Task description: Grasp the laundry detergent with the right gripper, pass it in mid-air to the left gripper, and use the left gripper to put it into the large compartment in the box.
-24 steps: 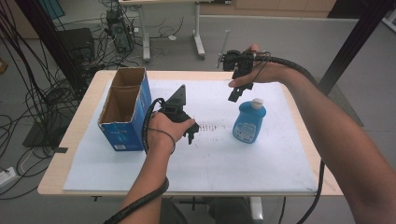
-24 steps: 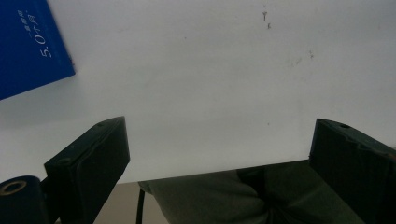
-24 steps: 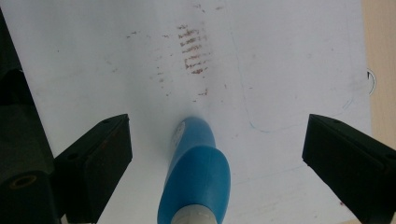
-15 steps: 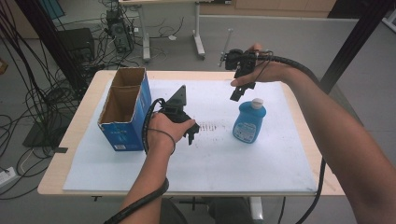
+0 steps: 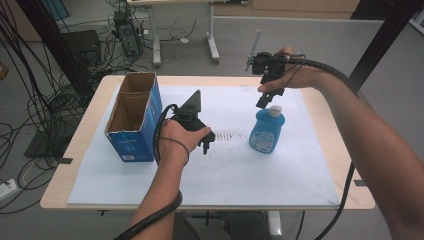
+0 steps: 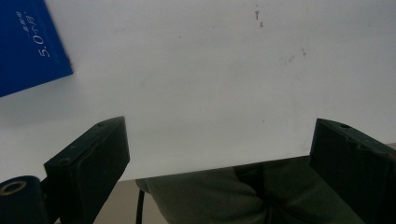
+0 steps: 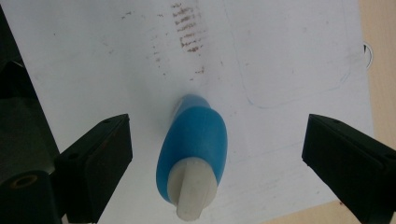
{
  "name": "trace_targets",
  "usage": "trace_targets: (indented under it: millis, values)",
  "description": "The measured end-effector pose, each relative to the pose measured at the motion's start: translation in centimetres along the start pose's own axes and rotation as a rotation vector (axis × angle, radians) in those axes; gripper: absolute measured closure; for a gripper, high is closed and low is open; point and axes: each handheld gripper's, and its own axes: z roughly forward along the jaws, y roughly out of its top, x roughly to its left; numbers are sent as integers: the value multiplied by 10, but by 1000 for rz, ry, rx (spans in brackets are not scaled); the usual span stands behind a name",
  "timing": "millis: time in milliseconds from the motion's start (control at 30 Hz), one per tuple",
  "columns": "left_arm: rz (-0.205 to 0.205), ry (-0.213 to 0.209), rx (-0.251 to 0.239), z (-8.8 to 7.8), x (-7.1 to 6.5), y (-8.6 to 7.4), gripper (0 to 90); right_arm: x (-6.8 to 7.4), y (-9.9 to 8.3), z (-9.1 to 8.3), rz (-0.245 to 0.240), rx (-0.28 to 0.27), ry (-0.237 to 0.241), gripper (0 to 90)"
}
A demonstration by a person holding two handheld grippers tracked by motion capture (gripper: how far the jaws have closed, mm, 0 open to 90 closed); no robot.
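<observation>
Now the right gripper (image 5: 266, 95) has dropped slightly toward the blue bottle's (image 5: 266, 131) cap, fingers spread wide; left gripper (image 5: 206, 142) idles, equally open.

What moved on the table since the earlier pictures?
Almost nothing. The right gripper hangs open above the blue plastic bottle with the white cap, maybe a touch closer. The left gripper, the bottle and the open blue cardboard box stayed put.
</observation>
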Motion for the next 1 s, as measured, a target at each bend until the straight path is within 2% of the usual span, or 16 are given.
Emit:
trace_targets:
  millis: [533,600,1000]
  values:
    - [13,9,-6,-5,-4,-2,56,-3,-48,-8,46,-11,-3,83]
    - [12,10,-11,-6,-3,-2,55,-3,-58,-10,61,-26,-5,78]
    - [23,2,-4,-6,-6,1,55,-6,-97,-14,115,-39,-9,68]
